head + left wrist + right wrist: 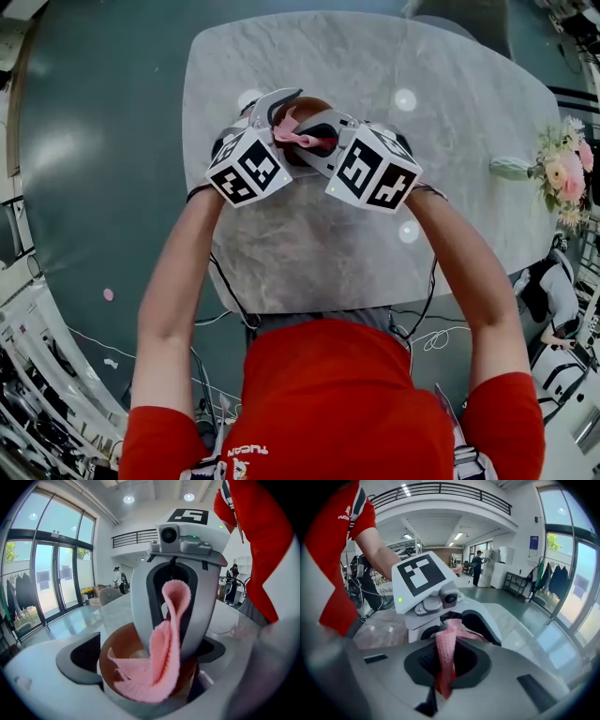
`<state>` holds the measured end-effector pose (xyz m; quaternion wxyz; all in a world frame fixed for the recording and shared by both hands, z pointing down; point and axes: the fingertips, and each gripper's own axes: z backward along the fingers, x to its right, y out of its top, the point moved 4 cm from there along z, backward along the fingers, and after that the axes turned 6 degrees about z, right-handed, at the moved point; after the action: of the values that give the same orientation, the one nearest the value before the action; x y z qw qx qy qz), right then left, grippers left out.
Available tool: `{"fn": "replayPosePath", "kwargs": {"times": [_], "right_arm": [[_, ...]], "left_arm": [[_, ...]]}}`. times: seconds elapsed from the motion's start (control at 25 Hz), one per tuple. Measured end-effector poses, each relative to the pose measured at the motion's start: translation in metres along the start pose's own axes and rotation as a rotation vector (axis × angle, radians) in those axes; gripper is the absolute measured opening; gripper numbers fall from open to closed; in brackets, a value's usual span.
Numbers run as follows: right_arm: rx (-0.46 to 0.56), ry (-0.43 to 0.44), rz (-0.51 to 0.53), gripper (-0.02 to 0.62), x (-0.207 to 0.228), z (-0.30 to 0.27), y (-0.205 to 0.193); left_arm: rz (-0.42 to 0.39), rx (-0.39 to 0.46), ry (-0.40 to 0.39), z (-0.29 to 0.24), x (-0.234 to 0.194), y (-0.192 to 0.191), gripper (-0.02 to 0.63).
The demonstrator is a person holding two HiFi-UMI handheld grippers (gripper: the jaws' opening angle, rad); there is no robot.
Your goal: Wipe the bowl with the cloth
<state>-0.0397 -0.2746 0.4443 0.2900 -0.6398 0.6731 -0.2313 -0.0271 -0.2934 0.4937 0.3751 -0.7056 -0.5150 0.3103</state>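
Nearest, a red shirt (328,403) fills the low edge of the head view, and both arms reach out over the marble table (309,253). Just beyond, the two grippers meet nose to nose. The left gripper (150,677) has its jaws set on either side of the brown bowl (119,644) and appears to clasp it by the wall. The right gripper (444,677) has its jaws pinched tight on the pink cloth (161,658), whose loose end hangs down into the bowl. The cloth looks soft, light and limp, so it should be pinched near the fold, leaving enough slack to drag around the inside. The bowl looks stiff and smooth, likely to slip or turn under rubbing, so a firm hold across its rim seems wise. Far right, flowers (562,173) lie on the table.
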Motion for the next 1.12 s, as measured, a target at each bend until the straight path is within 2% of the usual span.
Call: {"fn": "replayPosePath", "kwargs": {"times": [0.12, 0.2, 0.32, 0.44, 0.6, 0.8, 1.0, 1.12], "right_arm": [[-0.005, 0.052, -0.012, 0.009, -0.003, -0.011, 0.000], [0.002, 0.056, -0.014, 0.009, -0.002, -0.016, 0.001], [0.016, 0.018, -0.030, 0.009, 0.007, -0.023, 0.003], [0.007, -0.069, -0.033, 0.009, 0.022, -0.026, 0.004], [-0.069, -0.187, -0.014, 0.009, 0.038, -0.024, -0.001], [-0.189, -0.263, 0.043, 0.008, 0.044, -0.015, -0.012], [-0.280, -0.291, 0.014, 0.009, 0.045, 0.006, -0.027], [-0.342, -0.247, -0.005, 0.009, 0.036, 0.012, -0.034]], "left_arm": [[0.001, 0.000, 0.000, 0.000, 0.000, 0.000, 0.584], [0.001, 0.000, 0.000, 0.000, 0.001, 0.000, 0.584], [0.001, -0.004, 0.000, 0.000, 0.000, 0.000, 0.584], [0.000, -0.006, 0.002, 0.000, 0.000, 0.000, 0.584], [0.001, -0.009, 0.000, 0.000, 0.000, 0.000, 0.584], [0.001, -0.010, -0.001, 0.000, 0.000, 0.000, 0.584], [0.002, -0.010, 0.002, 0.000, 0.000, 0.000, 0.584], [0.002, -0.012, 0.003, 0.000, 0.000, 0.000, 0.584]]}}
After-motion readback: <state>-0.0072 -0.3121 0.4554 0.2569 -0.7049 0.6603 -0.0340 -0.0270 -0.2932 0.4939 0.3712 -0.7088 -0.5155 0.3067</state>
